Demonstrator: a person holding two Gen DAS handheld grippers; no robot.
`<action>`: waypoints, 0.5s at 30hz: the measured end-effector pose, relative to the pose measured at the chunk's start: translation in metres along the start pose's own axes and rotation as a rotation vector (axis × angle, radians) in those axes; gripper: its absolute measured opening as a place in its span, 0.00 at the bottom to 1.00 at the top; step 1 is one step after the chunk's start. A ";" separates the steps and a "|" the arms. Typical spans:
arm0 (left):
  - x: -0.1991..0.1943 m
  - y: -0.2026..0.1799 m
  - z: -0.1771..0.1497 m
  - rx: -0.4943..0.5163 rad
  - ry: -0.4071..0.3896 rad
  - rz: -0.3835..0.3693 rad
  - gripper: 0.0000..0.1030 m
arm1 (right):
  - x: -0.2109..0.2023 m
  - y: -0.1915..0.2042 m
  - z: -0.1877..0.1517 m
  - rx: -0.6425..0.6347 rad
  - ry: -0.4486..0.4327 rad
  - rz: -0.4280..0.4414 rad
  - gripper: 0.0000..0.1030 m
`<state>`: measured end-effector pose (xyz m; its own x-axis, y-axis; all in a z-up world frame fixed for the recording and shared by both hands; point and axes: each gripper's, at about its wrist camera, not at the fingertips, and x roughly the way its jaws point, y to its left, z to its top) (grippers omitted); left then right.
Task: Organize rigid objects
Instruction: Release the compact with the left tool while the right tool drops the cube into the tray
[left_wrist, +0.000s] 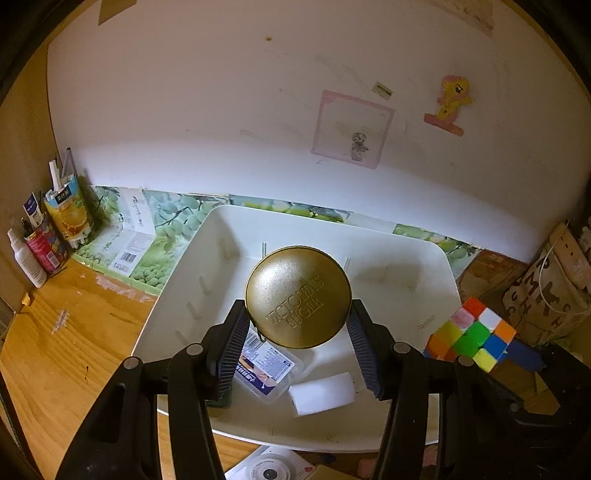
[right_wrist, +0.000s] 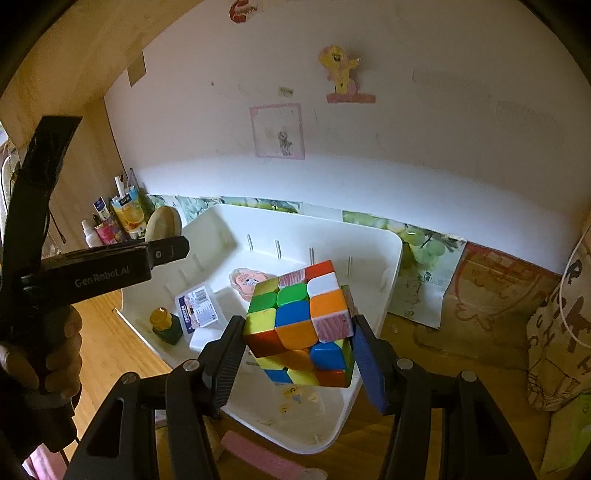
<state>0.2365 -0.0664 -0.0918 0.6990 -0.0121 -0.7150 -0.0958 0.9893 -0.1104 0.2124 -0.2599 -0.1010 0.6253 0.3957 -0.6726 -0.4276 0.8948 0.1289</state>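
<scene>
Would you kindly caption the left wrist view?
Left tool grips a gold round tin above the white bin.

Matte black plastic throughout on the left gripper (left_wrist: 298, 334): two thick angled linkage arms per side, each pinned with a round silver screw head (left_wrist: 194, 348). Ribbed dark rubber pads (left_wrist: 236, 341) on the fingers, finely grooved crosswise, with a bluish cast on the right-hand one. Triangular cut-out in the outer left arm. Same build on the right gripper (right_wrist: 297, 347): black arms, silver pivot screws, ribbed pads (right_wrist: 229, 363), the right one distinctly blue. Seen from the right wrist view, long black body with pale "GenRobot.AI" lettering (right_wrist: 101, 274) along its side, small round screw near the tip, flat black bar rising above. Hand (right_wrist: 44, 354) wrapped round a black handle.
</scene>
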 end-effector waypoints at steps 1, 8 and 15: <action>0.000 -0.002 0.000 0.006 0.002 0.003 0.57 | 0.001 -0.001 0.000 0.001 0.006 -0.002 0.56; -0.013 -0.003 0.002 0.008 -0.002 0.024 0.76 | 0.003 -0.002 0.000 0.002 0.026 0.015 0.58; -0.042 0.003 0.006 -0.018 -0.062 0.038 0.77 | -0.020 0.008 0.007 -0.014 -0.036 0.026 0.73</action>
<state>0.2107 -0.0617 -0.0578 0.7373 0.0346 -0.6747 -0.1352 0.9860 -0.0973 0.2009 -0.2587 -0.0819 0.6367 0.4258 -0.6429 -0.4525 0.8814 0.1355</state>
